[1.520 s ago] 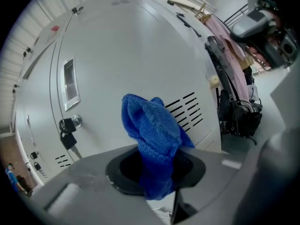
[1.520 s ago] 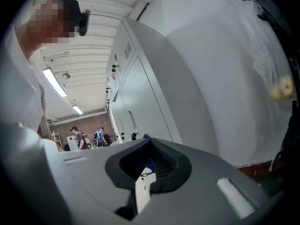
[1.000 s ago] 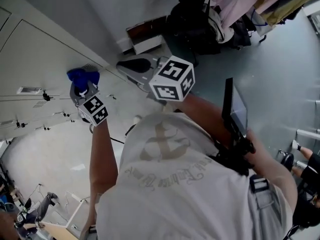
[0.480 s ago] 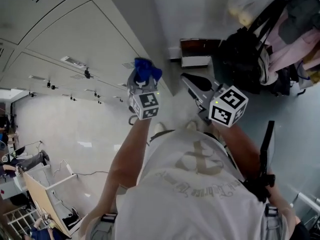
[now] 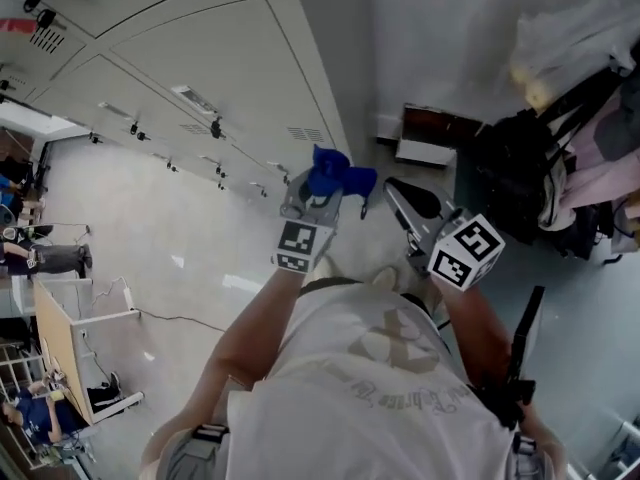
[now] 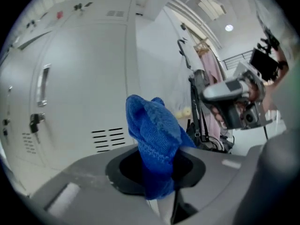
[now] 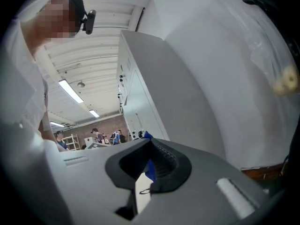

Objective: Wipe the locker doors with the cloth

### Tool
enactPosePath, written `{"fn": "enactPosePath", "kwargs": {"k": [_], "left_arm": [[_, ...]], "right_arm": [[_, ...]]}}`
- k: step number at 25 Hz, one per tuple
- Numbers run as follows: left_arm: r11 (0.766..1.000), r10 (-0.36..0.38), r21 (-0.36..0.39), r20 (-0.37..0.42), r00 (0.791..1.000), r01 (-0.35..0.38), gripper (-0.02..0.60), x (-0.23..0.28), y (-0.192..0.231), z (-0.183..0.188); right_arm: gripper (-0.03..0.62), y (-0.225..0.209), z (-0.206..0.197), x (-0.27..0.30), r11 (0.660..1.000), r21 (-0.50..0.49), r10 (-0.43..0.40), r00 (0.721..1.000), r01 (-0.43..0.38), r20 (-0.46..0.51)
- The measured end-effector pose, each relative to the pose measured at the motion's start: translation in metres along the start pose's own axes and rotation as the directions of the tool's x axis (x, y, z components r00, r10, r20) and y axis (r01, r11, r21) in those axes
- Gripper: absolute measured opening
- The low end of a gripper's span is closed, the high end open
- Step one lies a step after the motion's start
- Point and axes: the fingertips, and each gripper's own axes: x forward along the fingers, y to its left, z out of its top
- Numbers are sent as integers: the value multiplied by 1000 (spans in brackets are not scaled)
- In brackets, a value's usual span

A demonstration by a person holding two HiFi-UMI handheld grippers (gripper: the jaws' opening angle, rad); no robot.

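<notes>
A blue knitted cloth (image 5: 338,172) sticks out of my left gripper (image 5: 318,192), whose jaws are shut on it. In the left gripper view the cloth (image 6: 154,135) stands in front of a pale grey locker door (image 6: 79,78) with a handle (image 6: 42,86) and vent slots (image 6: 110,139), and does not touch it. The bank of locker doors (image 5: 230,58) fills the upper left of the head view. My right gripper (image 5: 402,192) is held beside the left one, jaws together and holding nothing. The right gripper (image 7: 147,168) faces along the locker side.
A plain white wall (image 5: 450,38) adjoins the lockers. Dark bags and hanging clothes (image 5: 560,158) crowd the right side, with a brown-and-white box (image 5: 430,133) on the floor by the wall. People and tables (image 5: 40,258) are far off to the left.
The head view has swung, so the lockers now sit higher and further left. My left gripper with the cloth has shifted right in view. The two grippers are closer together.
</notes>
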Motion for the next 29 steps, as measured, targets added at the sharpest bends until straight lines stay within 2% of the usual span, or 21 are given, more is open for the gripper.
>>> {"fn": "enactPosePath", "kwargs": {"k": [2,4,7,11,17,23,29], "left_arm": [[992,51,-113,5,999,-50,115,-28,19,-3],[971,117,-212,5,993,-113,115,-54,37,-10],[941,193,-283,-2,981,-186,115,-89,54,-18],[928,232,-302,11,973,-218,115,-121,66,-20],[919,241,-329,35,970,-216,115,-149,89,-29],[933,180,-330,76,981,-146,117,-157,101,-29],[942,101,-327,72,992,-72,117,-166,96,-41]], "right_arm": [[7,9,-4,10,998,-17,57,998,-57,-8],[6,17,-13,21,994,-36,106,994,-107,-31],[6,28,-28,37,986,-58,154,986,-158,-70],[7,36,-38,61,981,-43,186,978,-190,-95],[7,66,-42,87,973,-91,201,971,-213,-126],[6,86,-48,98,981,-118,140,982,-155,-129],[7,102,-53,102,987,-124,87,991,-100,-104]]}}
